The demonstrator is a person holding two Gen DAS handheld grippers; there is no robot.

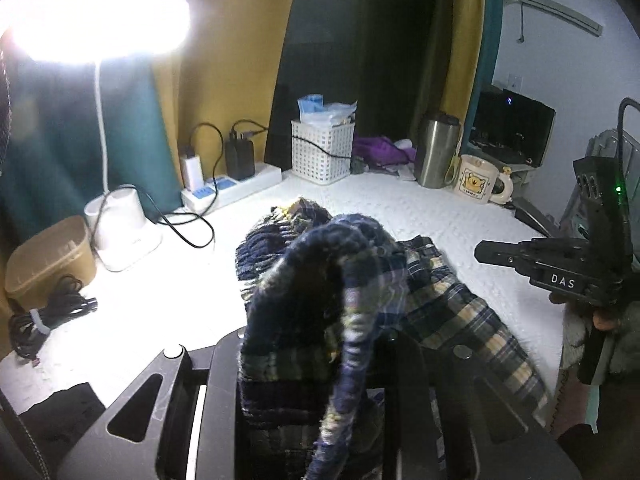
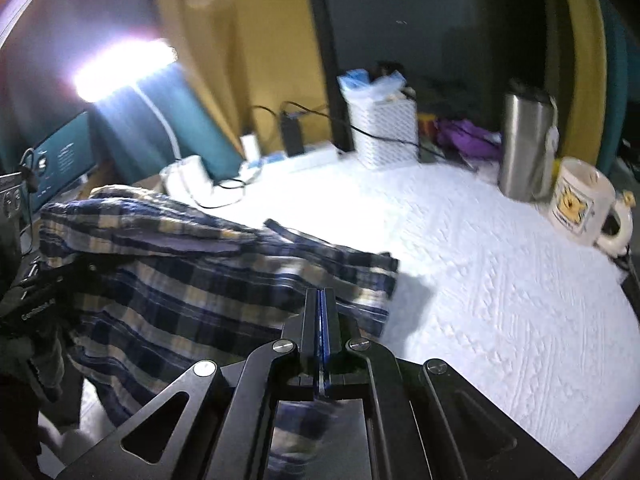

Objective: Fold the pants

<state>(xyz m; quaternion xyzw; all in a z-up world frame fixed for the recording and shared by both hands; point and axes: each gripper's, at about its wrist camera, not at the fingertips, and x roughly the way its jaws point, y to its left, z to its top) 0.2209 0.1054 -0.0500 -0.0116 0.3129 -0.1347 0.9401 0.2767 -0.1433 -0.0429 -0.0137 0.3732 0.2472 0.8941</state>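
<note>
1. Left wrist view: the left gripper (image 1: 308, 364) is clamped on a bunched-up fold of the plaid pants (image 1: 448, 304), so the fabric piles up right in front of the lens and hides most of the fingers.
2. Same view: the rest of the pants trails off over the white textured table cover (image 1: 420, 208). The right gripper (image 1: 486, 254) pokes in from the right edge with its fingers pressed together; it sits above the cover, just beside the pants, with nothing visibly between its tips.
3. Same view, background stuff: a lit desk lamp (image 1: 100, 12) on the left, a power strip (image 1: 232, 188) with chargers, a white basket (image 1: 322, 152), a steel tumbler (image 1: 436, 152) and a bear mug (image 1: 478, 180) along the back.
4. Right wrist view: the right gripper (image 2: 323, 300) has its fingers fully closed, with no cloth pinched at the tips. The pants (image 2: 180, 272) hang lifted on the left, one edge draping onto the cover just past the fingertips.
5. Same view: the mug (image 2: 580, 204) and tumbler (image 2: 524, 148) stand on the right, well apart from the pants.
</note>
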